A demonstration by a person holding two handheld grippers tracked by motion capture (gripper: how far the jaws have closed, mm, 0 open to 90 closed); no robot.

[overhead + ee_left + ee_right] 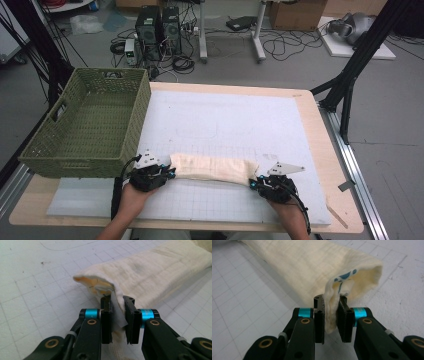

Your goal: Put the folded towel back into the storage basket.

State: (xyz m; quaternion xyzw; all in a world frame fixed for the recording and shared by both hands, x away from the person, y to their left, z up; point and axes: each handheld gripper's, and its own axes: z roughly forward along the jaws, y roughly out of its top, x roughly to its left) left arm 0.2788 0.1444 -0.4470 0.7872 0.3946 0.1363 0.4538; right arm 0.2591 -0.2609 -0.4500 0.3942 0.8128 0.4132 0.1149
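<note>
Two claws are seen at the near edge of the desk, one at each end of a cream-coloured folded cloth strip [212, 169] that is stretched sideways between them on the white gridded mat [225, 125]. The left claw [167, 172] is pressed onto the cloth's left end; in the left gripper view [117, 305] the jaws are seen nearly together with the fabric edge and a small white tag [118, 312] pinched between the pads, the open folded mouth of the cloth lying just beyond the tips. The right claw [254, 184] is closed on the cloth's right end; in the right gripper view [330, 305] a gathered layer of fabric is clamped between the pads, and a blue printed mark [344, 276] is seen inside the open fold just above. Only no earlier picture is given, so nothing is said of jaw travel. The cloth body is laid flat on the mat, slightly bowed, running away from each claw towards the other. Both grippers are held by a person's hands, left hand [132, 195] and right hand [287, 207], entering from the bottom.

One green woven plastic basket [55, 150] is set at the desk's far-left corner, partly overhanging the mat, just beside the left claw and near the cloth's left end. The light wooden desk [327, 150] shows as a border round the mat. Nothing is placed between the cloth and the claws. Computer towers [157, 30] and cables [285, 47] are seen on the floor beyond.
</note>
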